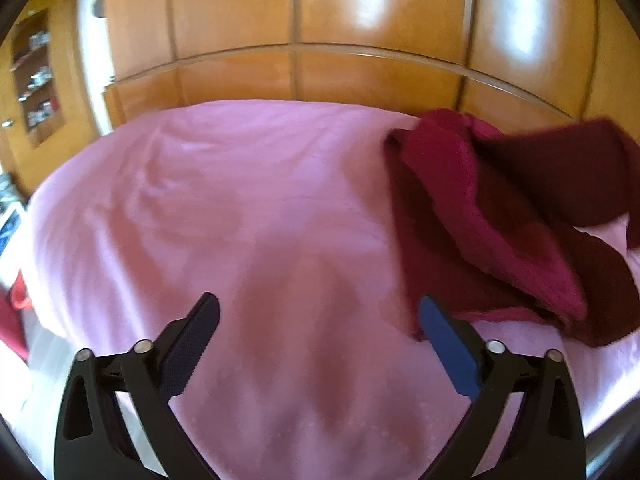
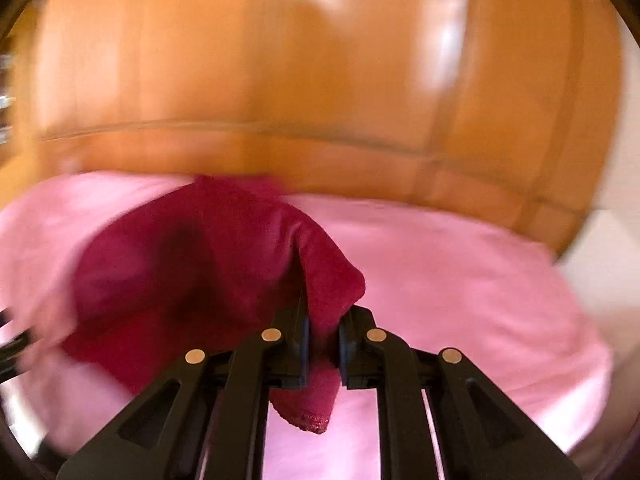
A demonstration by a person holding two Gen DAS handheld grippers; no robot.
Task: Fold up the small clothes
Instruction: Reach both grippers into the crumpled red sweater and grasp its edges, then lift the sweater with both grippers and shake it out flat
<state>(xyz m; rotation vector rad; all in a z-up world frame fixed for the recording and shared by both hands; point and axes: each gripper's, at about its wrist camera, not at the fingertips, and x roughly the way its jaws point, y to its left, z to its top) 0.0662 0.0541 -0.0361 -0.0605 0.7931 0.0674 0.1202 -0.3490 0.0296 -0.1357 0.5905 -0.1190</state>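
Now | right hand-held gripper [image 2: 323,330] clamps maroon cloth [image 2: 224,264], draping away-left | left hand-held gripper [image 1: 320,314] apart

A home bedroom: a bed with a pink sheet [image 1: 248,216] fills the near view, a glossy wooden wardrobe [image 1: 320,40] behind, cluttered shelves [image 1: 36,76] far left.

A bed [image 1: 208,208] under a smooth pink sheet [image 2: 460,280] fills both of my wrist views, running back to a wall of glossy wooden wardrobe doors. I see a dark red garment [image 1: 500,220] lying crumpled on the sheet's right side, part of it lifted clear of the bed; bare pink cloth shows beneath that raised fold.
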